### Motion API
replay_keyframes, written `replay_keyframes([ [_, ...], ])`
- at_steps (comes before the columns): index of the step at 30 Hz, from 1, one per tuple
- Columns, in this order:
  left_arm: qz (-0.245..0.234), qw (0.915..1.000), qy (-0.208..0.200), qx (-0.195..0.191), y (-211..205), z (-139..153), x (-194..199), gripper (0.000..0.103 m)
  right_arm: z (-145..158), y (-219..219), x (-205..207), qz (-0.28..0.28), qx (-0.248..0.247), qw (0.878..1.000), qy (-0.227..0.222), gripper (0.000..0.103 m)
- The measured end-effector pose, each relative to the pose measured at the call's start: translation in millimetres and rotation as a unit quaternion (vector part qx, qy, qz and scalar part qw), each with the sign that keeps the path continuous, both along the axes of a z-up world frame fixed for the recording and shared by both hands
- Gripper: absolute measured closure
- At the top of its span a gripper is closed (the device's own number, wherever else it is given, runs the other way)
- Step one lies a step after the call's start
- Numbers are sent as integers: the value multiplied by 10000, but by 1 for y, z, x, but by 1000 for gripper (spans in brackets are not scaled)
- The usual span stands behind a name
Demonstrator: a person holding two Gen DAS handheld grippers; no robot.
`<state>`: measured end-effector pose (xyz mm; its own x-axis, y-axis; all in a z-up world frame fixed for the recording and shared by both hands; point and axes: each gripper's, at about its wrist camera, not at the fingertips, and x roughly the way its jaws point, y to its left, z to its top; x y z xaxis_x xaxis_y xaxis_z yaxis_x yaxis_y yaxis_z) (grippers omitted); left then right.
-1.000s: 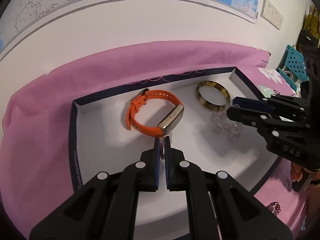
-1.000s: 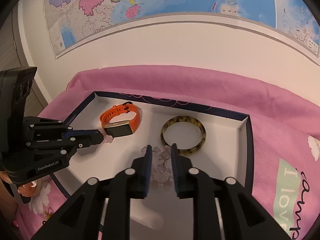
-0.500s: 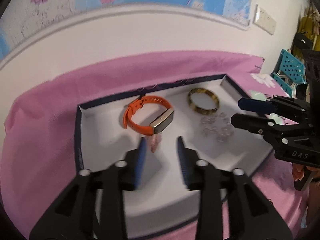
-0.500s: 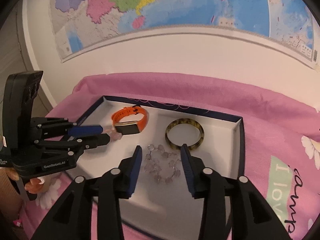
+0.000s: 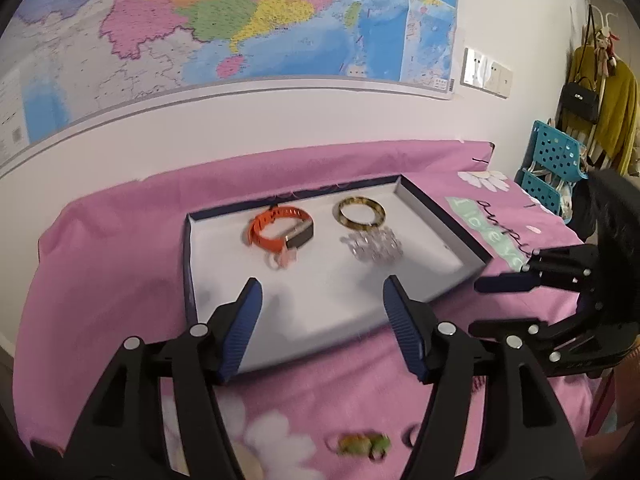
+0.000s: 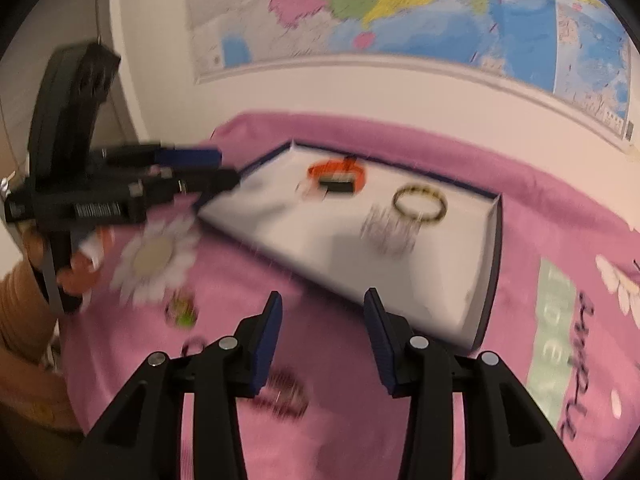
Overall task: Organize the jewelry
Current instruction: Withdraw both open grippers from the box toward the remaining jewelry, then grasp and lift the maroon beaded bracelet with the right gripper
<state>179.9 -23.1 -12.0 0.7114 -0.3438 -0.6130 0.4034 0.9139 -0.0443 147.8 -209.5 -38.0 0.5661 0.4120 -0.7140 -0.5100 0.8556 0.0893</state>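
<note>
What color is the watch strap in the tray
Orange; the watch strap shows best in the left wrist view.

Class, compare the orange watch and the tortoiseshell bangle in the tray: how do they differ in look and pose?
The orange watch has a perforated strap and a rectangular face; the tortoiseshell bangle is one plain mottled ring. The watch rests on its edge on the left of the tray; the bangle lies flat to the right. Both lie inside the tray, touched by neither claw.
</note>
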Motion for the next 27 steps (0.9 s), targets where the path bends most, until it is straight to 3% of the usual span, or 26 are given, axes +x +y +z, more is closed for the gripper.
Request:
replay_keyframes([
  [6,104,9999,33,92,10,-12,-34,37,-18,-6,-26,-68,-164,9997,171,75],
  [14,160,9998,74,116,18,-22,-63,36,-31,-5,-28,-186,-127,9990,398,86],
  [27,108,9996,173,178,19,-35,-78,36,-29,2,-35,-217,-165,9994,234,100],
])
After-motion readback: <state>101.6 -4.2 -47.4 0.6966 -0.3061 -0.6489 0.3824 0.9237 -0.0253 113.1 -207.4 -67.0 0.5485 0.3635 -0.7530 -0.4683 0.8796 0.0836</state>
